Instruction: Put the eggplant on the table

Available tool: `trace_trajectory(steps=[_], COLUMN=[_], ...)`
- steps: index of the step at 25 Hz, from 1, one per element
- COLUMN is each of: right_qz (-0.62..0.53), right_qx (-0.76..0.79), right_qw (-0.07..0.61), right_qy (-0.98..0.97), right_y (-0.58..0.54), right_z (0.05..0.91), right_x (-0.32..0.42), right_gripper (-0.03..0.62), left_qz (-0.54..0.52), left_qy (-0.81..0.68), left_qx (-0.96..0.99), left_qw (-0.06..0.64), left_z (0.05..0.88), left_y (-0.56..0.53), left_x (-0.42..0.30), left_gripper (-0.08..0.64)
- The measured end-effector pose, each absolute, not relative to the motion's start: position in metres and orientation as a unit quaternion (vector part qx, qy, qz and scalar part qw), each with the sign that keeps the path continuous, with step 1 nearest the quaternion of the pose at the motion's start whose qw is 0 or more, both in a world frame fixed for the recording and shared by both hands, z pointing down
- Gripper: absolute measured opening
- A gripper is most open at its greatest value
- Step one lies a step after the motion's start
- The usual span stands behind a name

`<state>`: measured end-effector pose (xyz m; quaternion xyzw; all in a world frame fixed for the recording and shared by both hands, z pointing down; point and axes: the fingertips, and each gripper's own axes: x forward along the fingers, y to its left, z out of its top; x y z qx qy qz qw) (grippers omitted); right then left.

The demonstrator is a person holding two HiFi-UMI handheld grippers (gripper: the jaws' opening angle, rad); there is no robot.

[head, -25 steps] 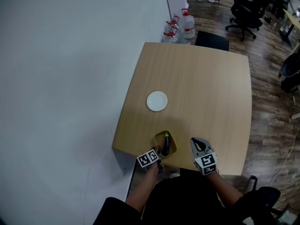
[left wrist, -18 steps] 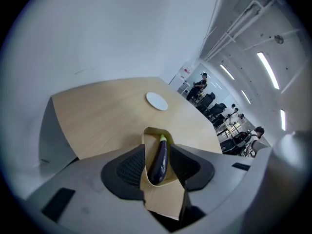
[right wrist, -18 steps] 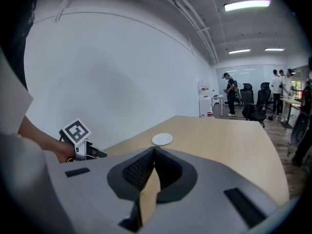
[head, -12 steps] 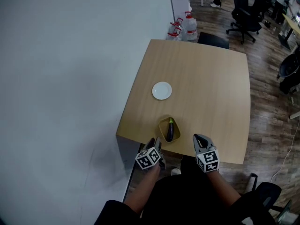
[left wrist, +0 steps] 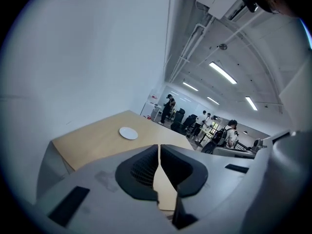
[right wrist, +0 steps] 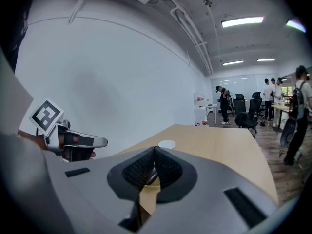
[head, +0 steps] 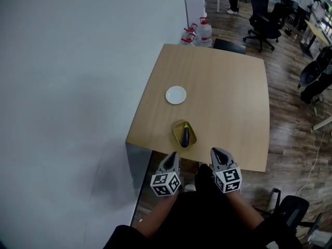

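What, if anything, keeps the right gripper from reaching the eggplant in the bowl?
Probably nothing, so yes: the right gripper hangs just off the table, and the eggplant lies uncovered in the bowl close ahead.

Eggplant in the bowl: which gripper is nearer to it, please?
Left. The left gripper, tongs closing empty, hangs just near-left of the eggplant; the right gripper is farther, to its near-right.

Eggplant (head: pixel 184 135) in bowl (head: pixel 176 131) on table (head: pixel 228 82), plate (head: pixel 176 95) behind
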<state>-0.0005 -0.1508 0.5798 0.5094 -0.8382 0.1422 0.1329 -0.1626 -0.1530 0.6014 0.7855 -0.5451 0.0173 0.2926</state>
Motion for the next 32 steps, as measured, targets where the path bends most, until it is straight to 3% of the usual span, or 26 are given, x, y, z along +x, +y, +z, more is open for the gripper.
trace_trajectory(steps=[15, 32], right_qz=[0.114, 0.104], right_qx=[0.546, 0.543], right_qw=[0.127, 0.134], right_qy=[-0.82, -0.823], right_y=[-0.127, -0.115], right_z=[0.561, 0.56], right_x=[-0.008, 0.0], right_gripper=[0.06, 0.06], left_qz=[0.046, 0.028], left_qy=[-0.543, -0.541], left_qx=[0.833, 0.82], left_qw=[0.091, 0.186], left_z=[0.536, 0.56], left_y=[-0.124, -0.121], left_x=[-0.158, -0.154], left_gripper=[0.017, 0.017])
